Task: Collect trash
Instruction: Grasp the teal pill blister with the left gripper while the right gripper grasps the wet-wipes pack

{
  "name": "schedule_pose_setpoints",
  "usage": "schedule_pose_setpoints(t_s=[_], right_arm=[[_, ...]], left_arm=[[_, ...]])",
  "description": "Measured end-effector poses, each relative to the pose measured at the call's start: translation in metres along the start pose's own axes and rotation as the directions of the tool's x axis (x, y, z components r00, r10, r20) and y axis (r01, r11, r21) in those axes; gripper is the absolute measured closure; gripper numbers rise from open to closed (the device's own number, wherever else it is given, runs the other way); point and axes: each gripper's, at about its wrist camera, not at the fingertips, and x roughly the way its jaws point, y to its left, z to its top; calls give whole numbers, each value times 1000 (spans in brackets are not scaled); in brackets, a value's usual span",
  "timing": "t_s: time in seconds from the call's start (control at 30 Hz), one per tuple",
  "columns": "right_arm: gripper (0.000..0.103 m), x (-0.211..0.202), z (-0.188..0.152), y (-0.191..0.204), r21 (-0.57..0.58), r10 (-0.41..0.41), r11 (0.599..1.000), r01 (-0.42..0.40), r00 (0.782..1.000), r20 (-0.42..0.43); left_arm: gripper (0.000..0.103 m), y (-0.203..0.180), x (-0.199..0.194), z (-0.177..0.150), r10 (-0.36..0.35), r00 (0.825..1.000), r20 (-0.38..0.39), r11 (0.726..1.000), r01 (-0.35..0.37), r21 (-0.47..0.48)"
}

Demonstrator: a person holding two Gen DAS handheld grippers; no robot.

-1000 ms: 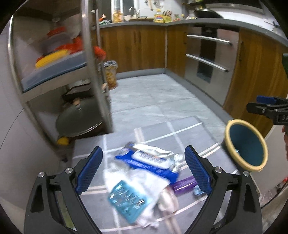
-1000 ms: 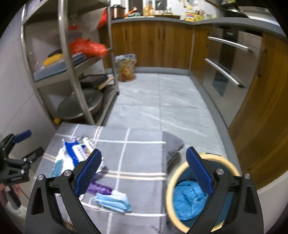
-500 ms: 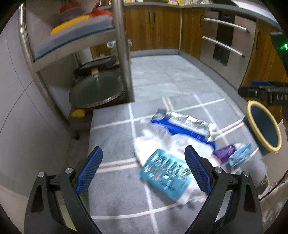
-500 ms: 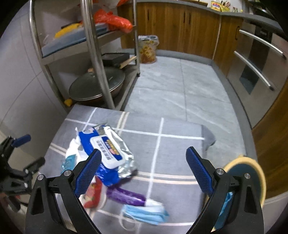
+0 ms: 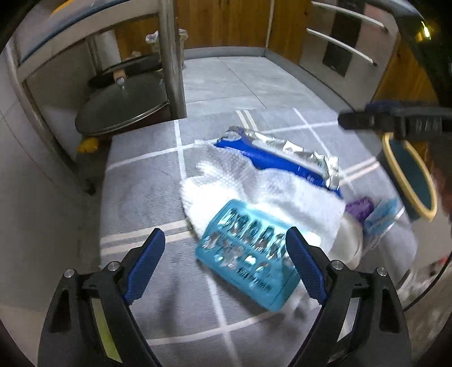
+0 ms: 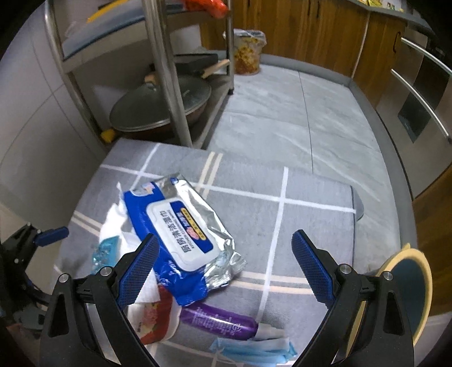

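Note:
Trash lies on a grey checked mat [image 6: 310, 203]. A blue wet-wipe pack [image 6: 180, 234] [image 5: 282, 158] rests on white paper towel [image 5: 254, 186]. A clear blue blister tray [image 5: 248, 257] lies just ahead of my open left gripper [image 5: 226, 265]. A purple tube [image 6: 217, 321] and a blue face mask [image 6: 254, 350] lie under my open right gripper [image 6: 223, 265], which hovers over the pack. The yellow-rimmed teal bin [image 6: 409, 282] [image 5: 406, 180] stands at the mat's right. Both grippers are empty.
A steel rack [image 6: 169, 70] holding a lidded wok [image 6: 158, 104] stands beyond the mat's far left corner. Wooden cabinets [image 6: 310, 25] and an oven front [image 6: 418, 93] line the far and right sides. A lined waste basket [image 6: 248, 50] stands by the cabinets.
Both grippers have moved lower and closer over the trash pile. The right gripper has swung left from the bin to above the wet-wipe pack. Both stay open.

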Motion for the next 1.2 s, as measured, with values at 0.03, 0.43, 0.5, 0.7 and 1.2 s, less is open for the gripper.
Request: schedule_pose_setpoints(t_s=[0.03,0.43,0.5,0.7,1.2], right_arm=[[9,1,0,-1,0,-2,1000,2,1000,-3],[19,27,-6,-21,-8,100,995,-101,992,-71],[27,38,-9,-19,-26,103,994,-107,988,-114],[47,65,-16,-21,-15,99,994,-105,973,-210],[94,49,-6,-16,-2,117,993,-119,977,-177]], left_arm=[[17,-2,0,2,4,1000,4,1000,-3,-8],[31,-10,28,7,2,993,-119,982,-24,-190],[40,-11,33,6,-16,990,-137,983,-9,-183],[55,-11,37,9,-12,990,-140,985,-12,-174],[41,3,24,8,32,991,-127,974,-59,-217]])
